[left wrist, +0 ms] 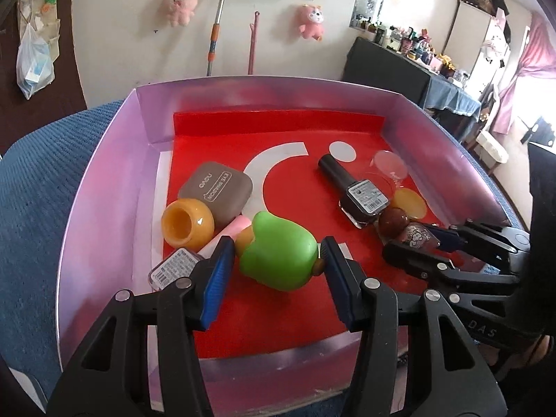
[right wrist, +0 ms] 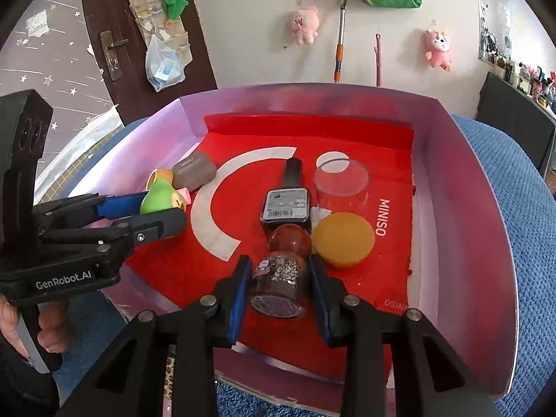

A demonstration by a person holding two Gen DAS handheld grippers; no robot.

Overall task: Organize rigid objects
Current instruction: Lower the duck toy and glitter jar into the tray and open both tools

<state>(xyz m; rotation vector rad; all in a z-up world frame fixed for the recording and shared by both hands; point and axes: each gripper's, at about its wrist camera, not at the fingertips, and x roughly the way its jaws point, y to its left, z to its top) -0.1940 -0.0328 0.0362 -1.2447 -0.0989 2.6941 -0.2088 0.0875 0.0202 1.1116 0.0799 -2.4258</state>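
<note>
A green and yellow toy [left wrist: 278,257] lies in the pink-walled box [left wrist: 104,191] on its red floor. My left gripper [left wrist: 276,246] is shut on it, a blue pad pressing each side; the right wrist view shows the same grip, left gripper [right wrist: 161,210] on the toy [right wrist: 156,201]. My right gripper [right wrist: 279,264] is shut on a small glitter bottle [right wrist: 281,278] with a round brown cap, lying with the cap pointing away. In the left wrist view that right gripper [left wrist: 411,241] and its bottle [left wrist: 417,238] are at the right.
Around them lie a black nail polish bottle [right wrist: 286,201], a clear glass cup [right wrist: 342,184], a yellow lid [right wrist: 342,239], an orange jar [left wrist: 186,224], a brown eye-shadow case [left wrist: 217,191], a pink piece [left wrist: 239,226] and a small barcoded box [left wrist: 173,266]. Blue cloth [right wrist: 514,191] surrounds the box.
</note>
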